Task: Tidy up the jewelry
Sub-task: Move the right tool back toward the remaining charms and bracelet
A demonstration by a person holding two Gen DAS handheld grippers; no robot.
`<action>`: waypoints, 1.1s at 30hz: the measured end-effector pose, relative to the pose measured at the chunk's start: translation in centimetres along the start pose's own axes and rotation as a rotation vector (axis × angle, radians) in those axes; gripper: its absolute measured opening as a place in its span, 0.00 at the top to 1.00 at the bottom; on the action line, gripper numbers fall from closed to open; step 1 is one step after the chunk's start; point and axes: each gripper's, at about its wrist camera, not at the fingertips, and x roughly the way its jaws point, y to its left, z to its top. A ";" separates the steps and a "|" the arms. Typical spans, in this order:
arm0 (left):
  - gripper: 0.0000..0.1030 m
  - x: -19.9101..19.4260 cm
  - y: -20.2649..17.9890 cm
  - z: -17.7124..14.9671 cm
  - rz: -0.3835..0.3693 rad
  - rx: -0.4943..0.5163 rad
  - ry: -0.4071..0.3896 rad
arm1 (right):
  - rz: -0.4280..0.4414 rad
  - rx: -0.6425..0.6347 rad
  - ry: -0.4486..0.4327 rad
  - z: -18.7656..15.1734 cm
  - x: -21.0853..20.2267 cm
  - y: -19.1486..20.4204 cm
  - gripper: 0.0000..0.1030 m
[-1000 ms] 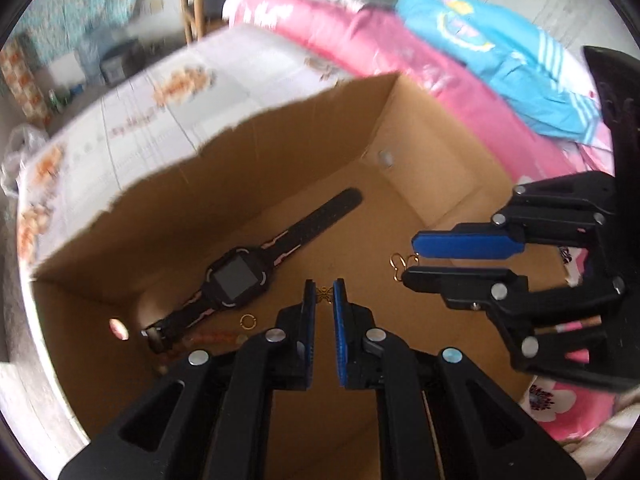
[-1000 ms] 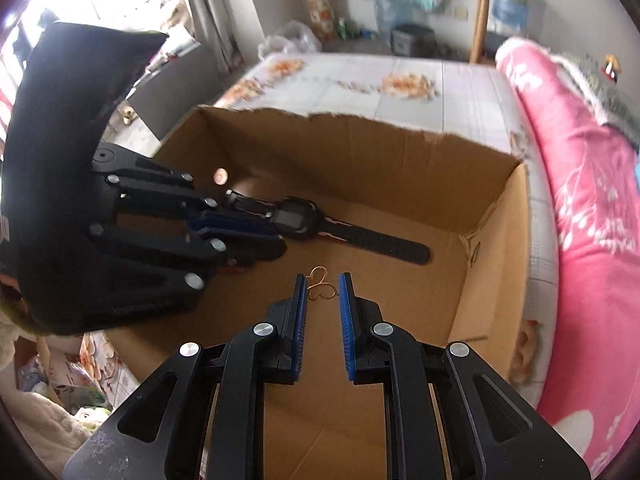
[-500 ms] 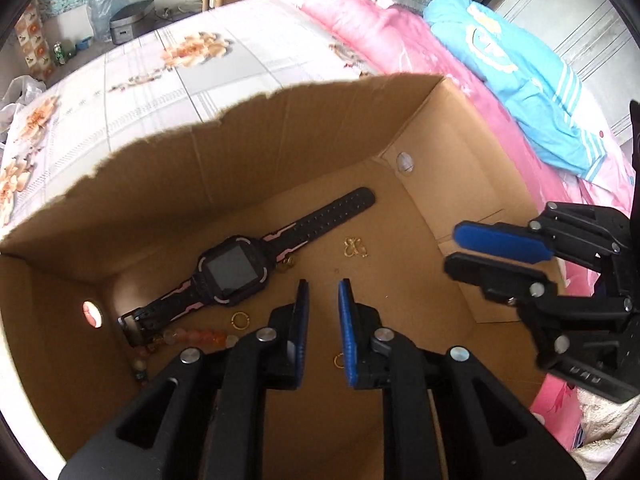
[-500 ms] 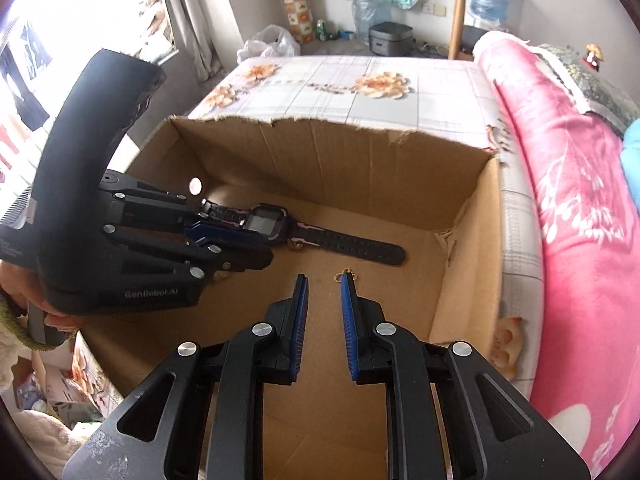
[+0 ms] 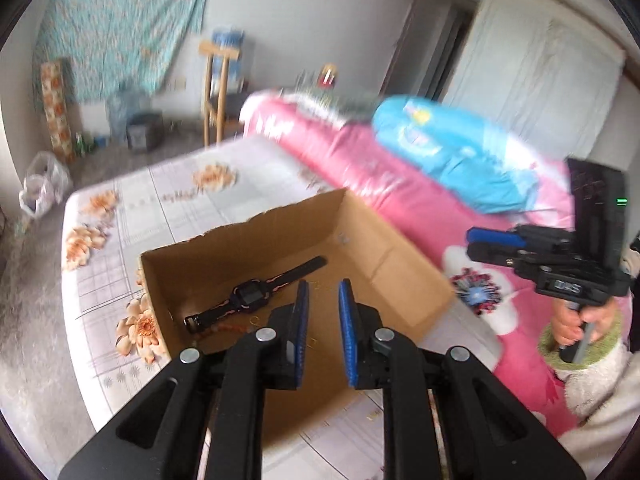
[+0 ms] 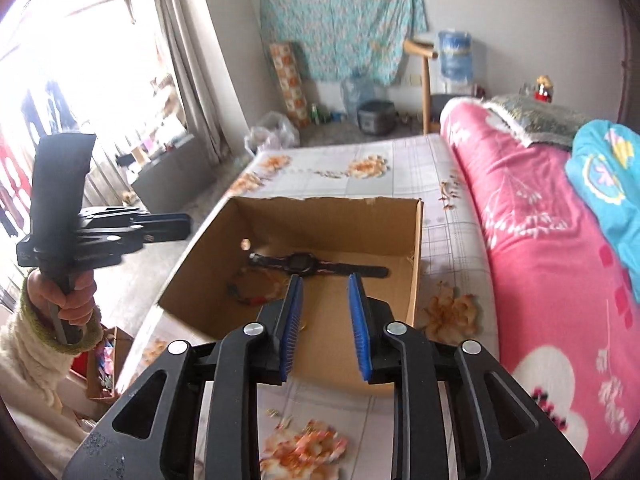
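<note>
The cardboard box (image 6: 414, 256) sits on the flowered bedsheet (image 6: 408, 164). On the box floor lies a black watch (image 6: 304, 265), with a beaded bracelet (image 6: 248, 296) beside it and small gold earrings (image 5: 320, 285) near the strap. Above the box, the left gripper (image 5: 323, 300) shows a narrow empty gap; the right gripper (image 6: 323, 296) has just been opening and holds nothing

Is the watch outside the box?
No, the watch lies flat on the floor inside the box.
</note>
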 end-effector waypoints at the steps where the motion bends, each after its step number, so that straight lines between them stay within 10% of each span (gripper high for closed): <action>1: 0.83 -1.2 -0.6 -1.2 0.004 0.011 -0.025 | 0.006 -0.003 -0.015 -1.0 -0.9 0.4 0.77; 7: 0.82 -3.0 -3.3 -8.7 0.022 0.038 -0.025 | -0.010 0.022 0.019 -7.8 -1.7 2.1 0.76; 14: 0.82 4.2 -6.6 -15.2 0.060 0.088 0.104 | 0.019 0.158 0.160 -14.1 2.6 2.5 0.79; 33: 0.82 14.5 -8.9 -16.4 0.108 0.288 0.237 | 0.099 0.203 0.183 -14.6 5.4 0.6 0.80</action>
